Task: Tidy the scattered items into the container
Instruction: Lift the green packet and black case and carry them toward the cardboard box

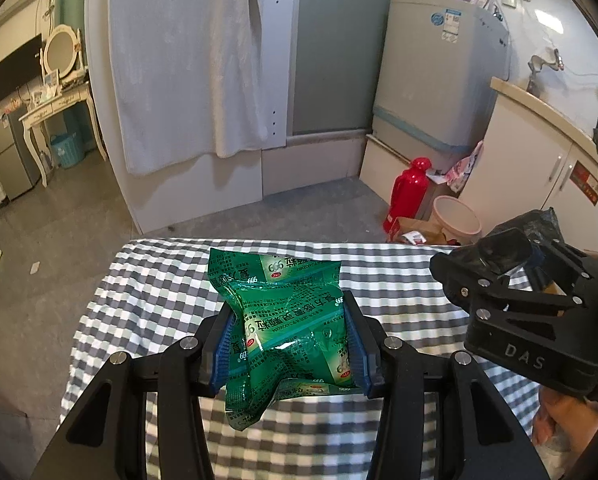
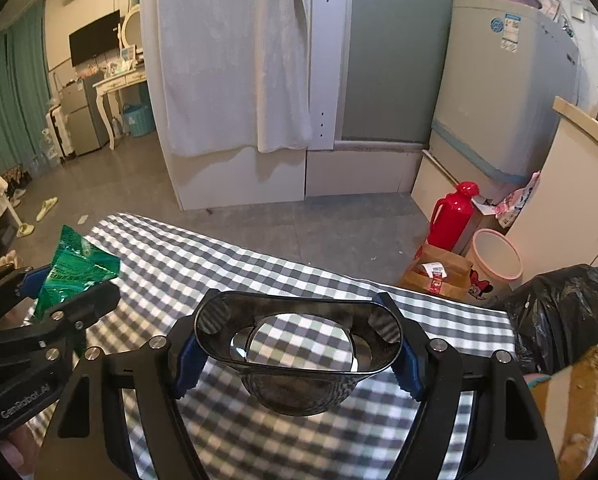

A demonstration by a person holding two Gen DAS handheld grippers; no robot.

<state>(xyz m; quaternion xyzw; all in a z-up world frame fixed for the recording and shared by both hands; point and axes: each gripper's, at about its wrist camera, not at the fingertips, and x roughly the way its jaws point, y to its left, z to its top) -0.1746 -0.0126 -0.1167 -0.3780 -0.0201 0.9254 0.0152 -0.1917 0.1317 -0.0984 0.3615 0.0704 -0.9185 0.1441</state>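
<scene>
My left gripper (image 1: 293, 344) is shut on a bunch of green foil medicine sachets (image 1: 283, 312), its blue pads pressing both sides, above the grey-and-white checked tablecloth (image 1: 399, 280). My right gripper (image 2: 297, 344) is shut on a black oval-rimmed holder with a clear lens (image 2: 295, 392), held over the cloth (image 2: 219, 264). In the left wrist view the right gripper (image 1: 511, 272) hangs at the right with that dark holder (image 1: 499, 252). In the right wrist view the left gripper (image 2: 65, 284) shows at the left with the green sachets (image 2: 75, 264). A cardboard box (image 2: 579, 392) shows at the lower right.
A black plastic bag (image 2: 559, 312) sits at the table's right end. On the floor beyond stand a red thermos (image 2: 451, 220), a pink bin (image 2: 495, 264) and a brown carton (image 2: 439, 272). A washing machine (image 2: 507, 80) and white cabinets (image 1: 539, 152) lie behind.
</scene>
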